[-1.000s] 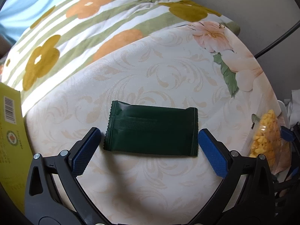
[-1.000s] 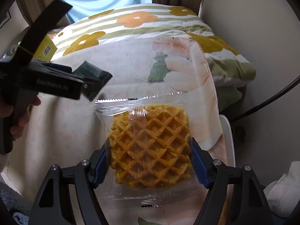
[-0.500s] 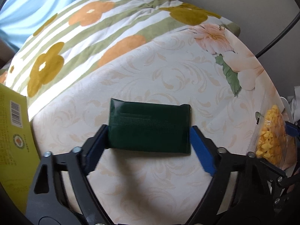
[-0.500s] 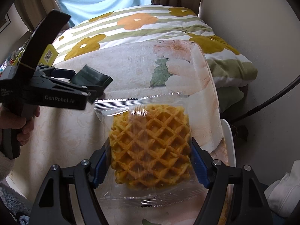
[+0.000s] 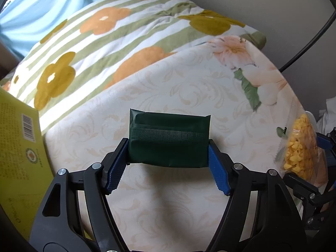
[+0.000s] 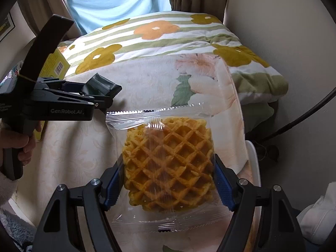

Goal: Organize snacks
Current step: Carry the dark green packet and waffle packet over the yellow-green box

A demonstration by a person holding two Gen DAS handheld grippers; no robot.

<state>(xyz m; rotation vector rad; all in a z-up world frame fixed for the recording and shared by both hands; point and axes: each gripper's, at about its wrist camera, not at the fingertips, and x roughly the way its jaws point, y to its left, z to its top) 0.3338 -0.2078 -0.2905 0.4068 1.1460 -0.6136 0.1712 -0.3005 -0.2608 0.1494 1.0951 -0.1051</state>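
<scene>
Over the floral bedspread [image 5: 147, 84], left gripper [image 5: 168, 163] clamps a dark green packet [image 5: 168, 140]; at three o'clock, right gripper [image 6: 168, 184] grips a wrapped waffle [image 6: 168, 163].

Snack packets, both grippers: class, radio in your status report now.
Left gripper shut on green packet. Right gripper shut on waffle packet. Both lifted off tablecloth. Nothing in the way.

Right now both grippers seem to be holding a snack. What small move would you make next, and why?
Probably carry the dark green packet leftward toward the yellow box. The left gripper is shut on it and it looks lifted off the cloth, while the right gripper already holds the waffle pack, so neither needs regrasping.
</scene>
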